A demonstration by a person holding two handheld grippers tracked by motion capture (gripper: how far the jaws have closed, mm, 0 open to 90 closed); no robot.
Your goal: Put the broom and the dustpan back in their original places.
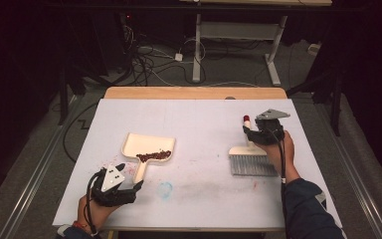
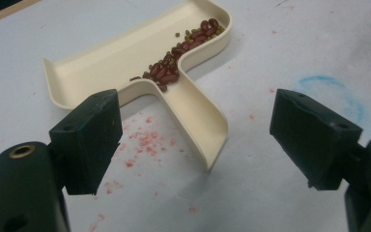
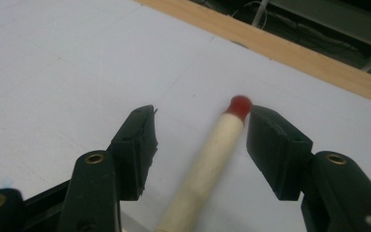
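**A:** What are you seeing on your left?

**B:** I'm holding my left claw (image 2: pixel 193 140) wide apart, gripping nothing. The cream dustpan (image 1: pixel 140 143) is lying flat on the white table (image 1: pixel 199 194), its handle (image 2: pixel 200 128) pointing toward the gap but touching neither pad. Red and green beans (image 2: pixel 178 53) are sitting inside the pan, and red crumbs (image 2: pixel 142 142) are lying on the table just beside the handle.

**A:** And the right?

**B:** My right claw (image 3: pixel 200 145) is standing released around the brush (image 1: pixel 251 162) handle (image 3: pixel 212 159). The red tip (image 3: pixel 240 106) is sitting just beside one pad; I can't tell whether it's touching. The bristles are resting on the table.
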